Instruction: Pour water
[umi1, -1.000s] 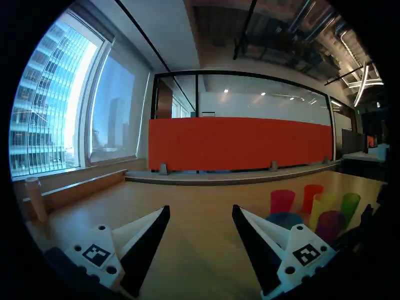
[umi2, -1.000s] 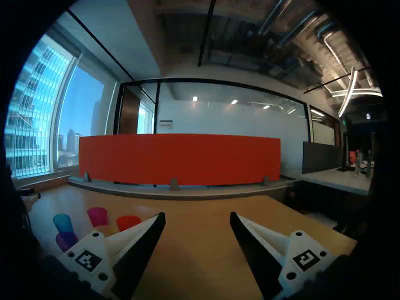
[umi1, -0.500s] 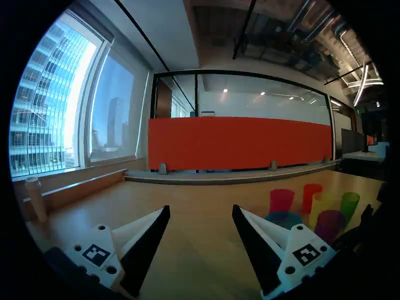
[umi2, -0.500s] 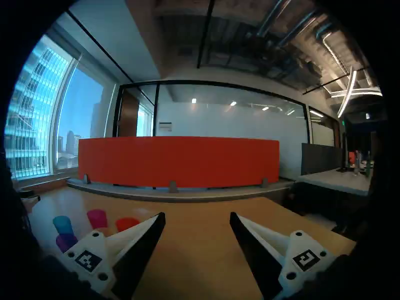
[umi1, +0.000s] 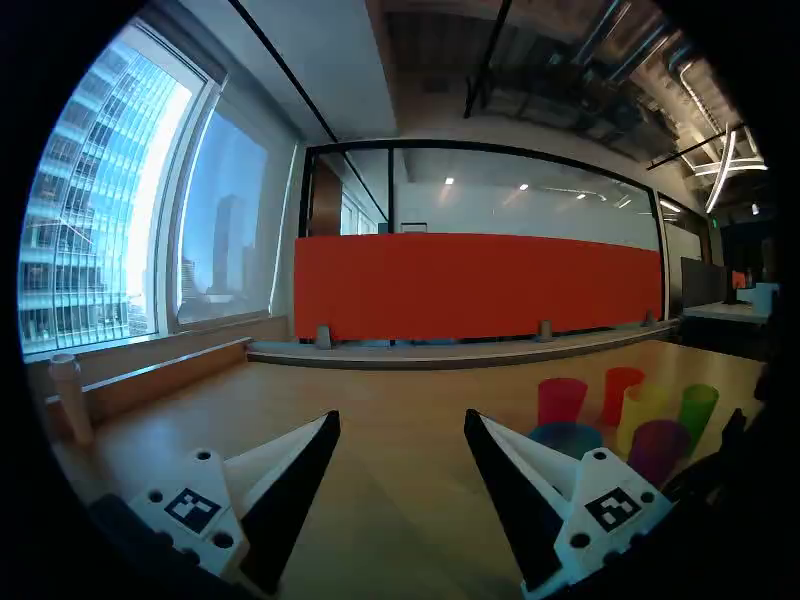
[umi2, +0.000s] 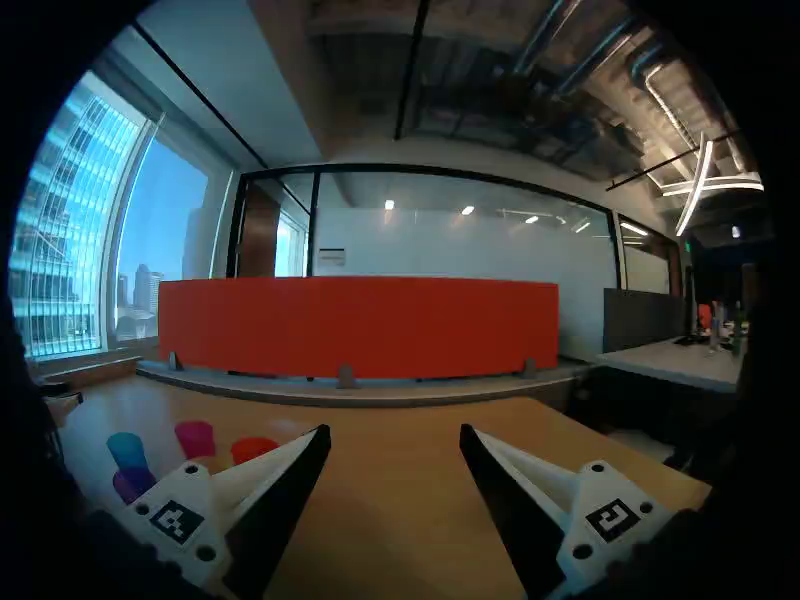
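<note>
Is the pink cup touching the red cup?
Apart. The left gripper view shows bare table between the pink cup and the red cup.

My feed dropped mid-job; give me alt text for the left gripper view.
The open, empty left gripper hovers over a light wooden table; a cluster of translucent coloured plastic cups stands ahead to its right. An orange partition panel lines the table's far edge.
</note>
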